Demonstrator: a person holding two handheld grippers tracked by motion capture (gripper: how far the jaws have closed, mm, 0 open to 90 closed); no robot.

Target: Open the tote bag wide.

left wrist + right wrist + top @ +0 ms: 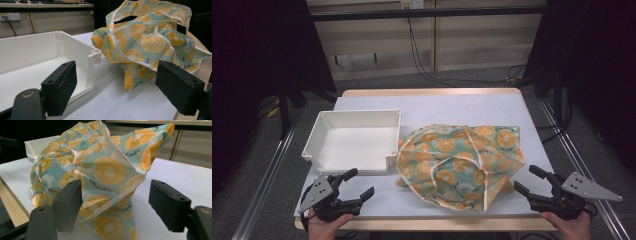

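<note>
We hold both grippers, left (360, 184) and right (526, 180), jaws wide and empty, near the crumpled bag (460, 162) beside the tray (315, 135); light, limp cloth, likely best pinched at its white-trimmed edge.

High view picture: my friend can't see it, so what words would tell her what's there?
A crumpled fruit-print cloth bag lies on a white table beside an empty white tray. Two hands hold the open left gripper and right gripper at the near edge, touching nothing.

thin printed cloth bag (459, 162), glossy plastic tray (354, 142)
</note>
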